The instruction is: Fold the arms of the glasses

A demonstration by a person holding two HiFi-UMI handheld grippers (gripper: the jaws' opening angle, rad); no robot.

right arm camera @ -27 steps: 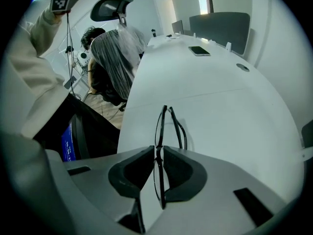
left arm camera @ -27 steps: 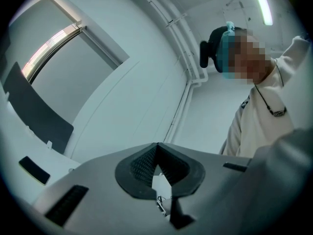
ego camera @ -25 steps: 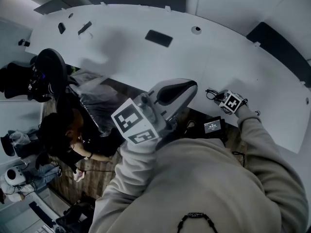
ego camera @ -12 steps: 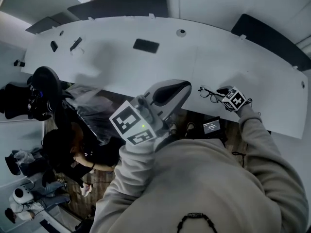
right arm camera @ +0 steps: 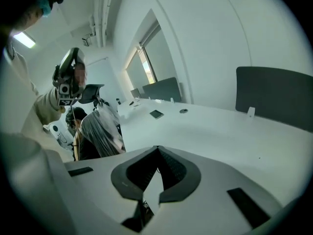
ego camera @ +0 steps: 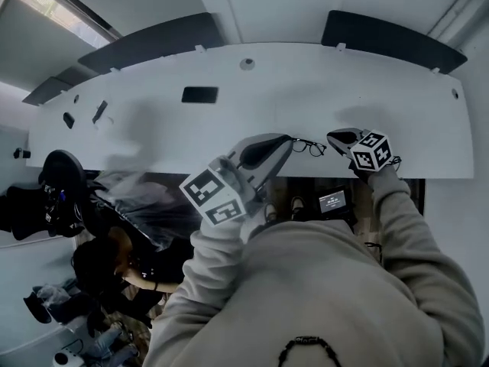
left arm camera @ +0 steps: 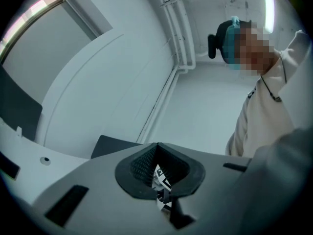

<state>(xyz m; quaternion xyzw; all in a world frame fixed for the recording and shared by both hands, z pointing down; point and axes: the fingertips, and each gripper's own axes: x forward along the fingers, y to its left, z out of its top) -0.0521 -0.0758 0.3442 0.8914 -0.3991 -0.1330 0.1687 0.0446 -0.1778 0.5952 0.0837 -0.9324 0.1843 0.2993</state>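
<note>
Black-framed glasses (ego camera: 308, 147) lie on the white table (ego camera: 306, 98) close to its front edge; whether their arms are folded is too small to tell. My left gripper (ego camera: 289, 138) is shut, its tip just left of the glasses. My right gripper (ego camera: 331, 135) hangs just right of them, lifted off the table. Its jaws have just closed and nothing is between them. In the left gripper view the jaws (left arm camera: 157, 145) meet with nothing held, and the same holds in the right gripper view (right arm camera: 156, 148).
A flat black slab (ego camera: 199, 94) and a round grommet (ego camera: 246, 64) sit further back on the table, small dark items (ego camera: 99, 112) at its left end. Dark partition panels (ego camera: 390, 30) line the far edge. A person (ego camera: 114, 258) sits below left.
The right gripper has come up off the table and away from the glasses, which stay lying there. The left gripper has drifted toward the glasses. The head view has tilted.
</note>
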